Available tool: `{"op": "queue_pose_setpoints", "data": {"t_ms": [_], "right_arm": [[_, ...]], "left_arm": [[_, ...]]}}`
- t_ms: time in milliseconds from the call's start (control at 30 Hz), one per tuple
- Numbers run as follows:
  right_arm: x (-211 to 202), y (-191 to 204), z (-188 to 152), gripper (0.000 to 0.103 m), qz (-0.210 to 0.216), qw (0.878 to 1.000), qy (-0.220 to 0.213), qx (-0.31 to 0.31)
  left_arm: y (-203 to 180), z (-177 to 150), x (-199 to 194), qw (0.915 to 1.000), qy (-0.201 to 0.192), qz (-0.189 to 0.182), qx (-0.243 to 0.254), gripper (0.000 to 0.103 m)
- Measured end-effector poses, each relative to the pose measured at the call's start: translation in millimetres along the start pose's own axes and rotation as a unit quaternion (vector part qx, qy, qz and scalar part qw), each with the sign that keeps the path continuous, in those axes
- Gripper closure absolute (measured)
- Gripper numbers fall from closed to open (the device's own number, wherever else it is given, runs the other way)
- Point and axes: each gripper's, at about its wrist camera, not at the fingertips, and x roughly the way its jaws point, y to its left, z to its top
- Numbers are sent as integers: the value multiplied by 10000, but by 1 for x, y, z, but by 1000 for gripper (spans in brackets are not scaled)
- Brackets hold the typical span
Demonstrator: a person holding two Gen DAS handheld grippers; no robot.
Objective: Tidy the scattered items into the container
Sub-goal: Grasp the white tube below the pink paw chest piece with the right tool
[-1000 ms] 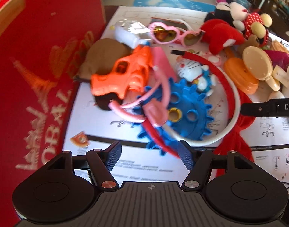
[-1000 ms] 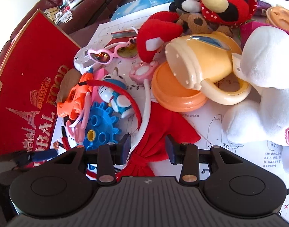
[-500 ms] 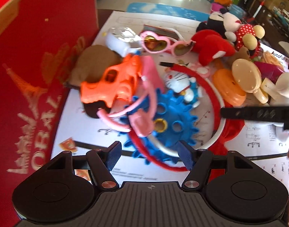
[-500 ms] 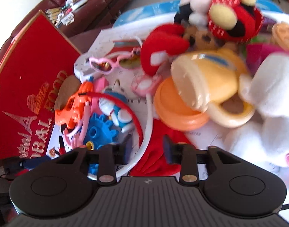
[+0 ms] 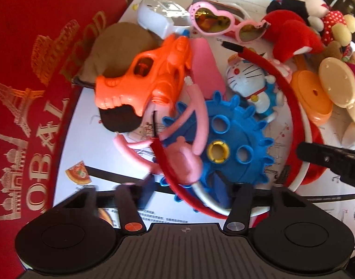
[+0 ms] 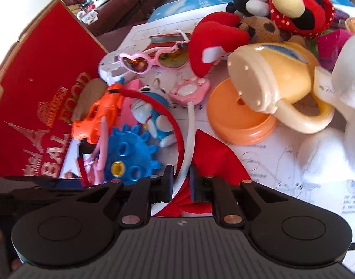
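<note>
Red-and-white plastic: the headband (image 6: 181,139) is the thing we are taking up; it arcs across the worktop (image 5: 68,144) over the toy pile, red outside, white inside, with a red fabric bow (image 6: 214,148) at its near part.
Right tool (image 6: 180,182): its jaws are closing on the band's white strip, which runs straight between them; the gap is narrow and the pads look to be at or almost on the strip.
Left tool (image 5: 184,186): its jaws are closing too, about the other stretch of the band, with the edge of the blue gear (image 5: 224,146) and a pink figure (image 5: 186,160) lying in the same gap; we cannot tell that the pads bear on anything yet.
Handling: we judge the band light, springy and smooth, so it may twist or slide out of a pinch. The bow is soft and gives no firm hold.
Where to hold: on the bare strip, flat faces to the pads, one tool on each side of the arc.
Snag risk: the band lies over the gear and encircles the blue cat figurine (image 5: 254,88); the orange toy gun (image 5: 145,81) lies just beside them.
Container: the red box (image 5: 26,74) stands along the left, just beside the pile.
</note>
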Motion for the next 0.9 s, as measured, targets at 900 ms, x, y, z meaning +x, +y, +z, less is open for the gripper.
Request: {"op": "queue_pose_setpoints", "data": {"t_ms": [900], "right_arm": [[40,-9,51,87,-241,9993,189,-197]], "left_arm": [[28,-13,1,9993,-177,-236,221,40]]}}
